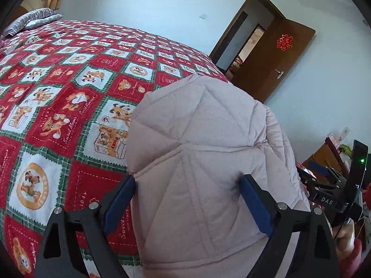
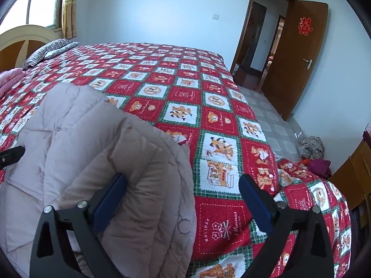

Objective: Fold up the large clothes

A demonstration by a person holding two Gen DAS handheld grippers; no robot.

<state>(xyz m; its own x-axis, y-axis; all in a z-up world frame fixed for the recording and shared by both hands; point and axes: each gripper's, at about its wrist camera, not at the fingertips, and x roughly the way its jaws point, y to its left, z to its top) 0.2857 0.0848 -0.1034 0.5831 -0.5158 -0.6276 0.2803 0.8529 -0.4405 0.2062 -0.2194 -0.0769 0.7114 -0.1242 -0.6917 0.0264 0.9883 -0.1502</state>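
Observation:
A pale pink quilted puffer coat [image 1: 199, 153] lies folded in a thick bundle on the bed's red patchwork bedspread [image 1: 58, 88]. My left gripper [image 1: 187, 183] is open, its blue-padded fingers [image 1: 120, 199] spread on either side of the coat's near part, which fills the gap. In the right wrist view the coat [image 2: 97, 143] lies at the left. My right gripper [image 2: 183, 185] is open; its left finger [image 2: 109, 199] rests against the coat's folded edge and its right finger [image 2: 255, 201] is over the bedspread [image 2: 208, 106]. The right gripper also shows at the right edge of the left wrist view [image 1: 329, 185].
A striped pillow [image 2: 48, 51] and headboard [image 2: 25, 37] are at the far left. A pink garment [image 2: 9, 78] lies by the pillow. An open brown door [image 2: 294, 55] is at the back right. Clothes [image 2: 315, 155] lie on the tiled floor beside a wooden cabinet [image 2: 352, 169].

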